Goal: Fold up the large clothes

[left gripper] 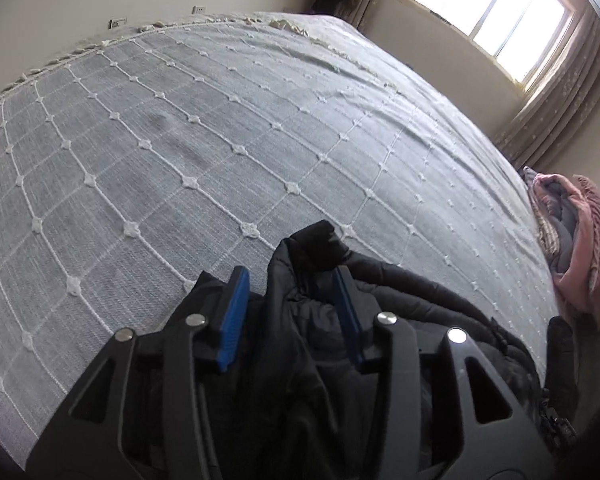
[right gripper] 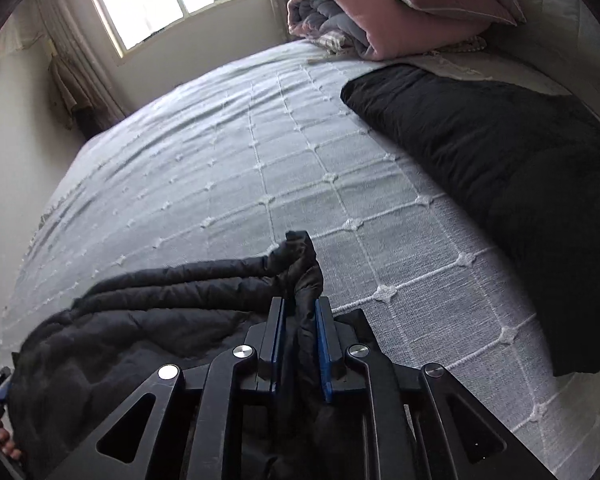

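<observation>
A black puffer jacket (left gripper: pixel 300 320) hangs bunched between my two grippers above the near edge of the bed. My left gripper (left gripper: pixel 294 286) has its blue pads on either side of a thick fold of the jacket and is shut on it. My right gripper (right gripper: pixel 300 312) is shut on another bunched edge of the same jacket (right gripper: pixel 140 320), which drapes away to the left in the right wrist view. The jacket's lower part is hidden behind the gripper bodies.
The bed has a grey bedspread (left gripper: pixel 220 140) with a white diamond grid. A folded black garment (right gripper: pixel 500 168) lies on the bed's right side. A pink and grey rolled quilt (right gripper: pixel 380 12) sits at the bed's far end, also in the left wrist view (left gripper: pixel 580 240). A window (left gripper: pixel 492 8) is beyond.
</observation>
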Demonstrator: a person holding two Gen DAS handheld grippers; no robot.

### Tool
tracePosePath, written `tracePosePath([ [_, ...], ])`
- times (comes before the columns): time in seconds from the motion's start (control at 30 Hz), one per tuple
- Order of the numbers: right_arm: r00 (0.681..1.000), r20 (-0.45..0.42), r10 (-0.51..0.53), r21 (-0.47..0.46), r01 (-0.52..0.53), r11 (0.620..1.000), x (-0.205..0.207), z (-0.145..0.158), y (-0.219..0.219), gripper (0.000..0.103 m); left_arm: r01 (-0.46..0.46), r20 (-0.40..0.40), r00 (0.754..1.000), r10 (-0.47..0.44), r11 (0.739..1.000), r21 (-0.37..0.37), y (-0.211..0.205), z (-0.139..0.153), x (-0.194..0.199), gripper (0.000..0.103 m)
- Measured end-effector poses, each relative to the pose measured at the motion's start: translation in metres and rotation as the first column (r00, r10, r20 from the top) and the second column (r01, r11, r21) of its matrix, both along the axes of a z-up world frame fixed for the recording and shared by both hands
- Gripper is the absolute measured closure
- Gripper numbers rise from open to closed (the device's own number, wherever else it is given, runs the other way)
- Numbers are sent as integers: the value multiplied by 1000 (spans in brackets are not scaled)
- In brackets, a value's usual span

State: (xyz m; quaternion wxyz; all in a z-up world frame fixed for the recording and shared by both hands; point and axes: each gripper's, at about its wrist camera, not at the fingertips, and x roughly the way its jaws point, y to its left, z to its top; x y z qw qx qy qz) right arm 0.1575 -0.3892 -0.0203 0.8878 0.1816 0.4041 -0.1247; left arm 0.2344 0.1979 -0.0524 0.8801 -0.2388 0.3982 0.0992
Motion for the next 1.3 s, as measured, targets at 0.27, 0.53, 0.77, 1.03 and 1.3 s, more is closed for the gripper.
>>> tracePosePath([
  [0.27,947,37,318,-125,-311,942,-57,45,97,32,291,54,955,-292,956,24,-102,36,-58,47],
  [0.53,925,-141,354,-127,-371,920,-41,-14,112,48,451,-100,892,-440,878,158,-178,-12,-62,45],
  [0.77,905,-208,372,-129,-402,906,-31,-47,113,51,448,-139,893,-428,874,188,-183,-24,-53,45],
  [1.03,902,-226,369,-135,-404,905,-25,-52,114,50,464,-108,886,-451,861,207,-191,-4,-67,45],
  [1.3,918,-148,367,-104,-384,917,-34,-20,109,50,556,-156,831,-533,789,263,-231,0,-82,44],
])
